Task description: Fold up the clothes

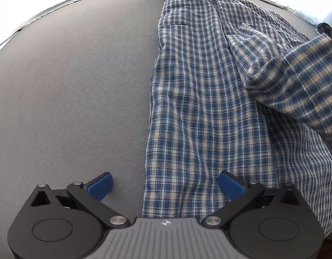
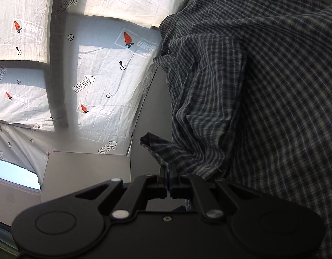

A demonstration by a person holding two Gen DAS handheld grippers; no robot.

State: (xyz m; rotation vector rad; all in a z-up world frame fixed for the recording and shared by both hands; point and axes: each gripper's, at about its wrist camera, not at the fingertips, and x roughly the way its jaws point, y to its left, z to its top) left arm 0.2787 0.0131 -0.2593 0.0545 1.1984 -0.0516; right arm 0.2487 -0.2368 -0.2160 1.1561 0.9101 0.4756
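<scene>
Now the right hand-held gripper (image 2: 169, 179) pinches only a thin edge of the plaid shirt (image 1: 198, 108), which may slip out, while the left hand-held gripper (image 1: 166, 185) stands released over the hem.

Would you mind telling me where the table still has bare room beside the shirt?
The grey table lies bare from the plaid shirt's straight side edge outward to the table's rim. The other side is crowded: a sleeve is lifted there, pinched in the right gripper.

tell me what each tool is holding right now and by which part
The right tool is shut on the plaid shirt, pinching a bunched fold at its edge. The left tool is open above the shirt's side edge, holding nothing.
</scene>
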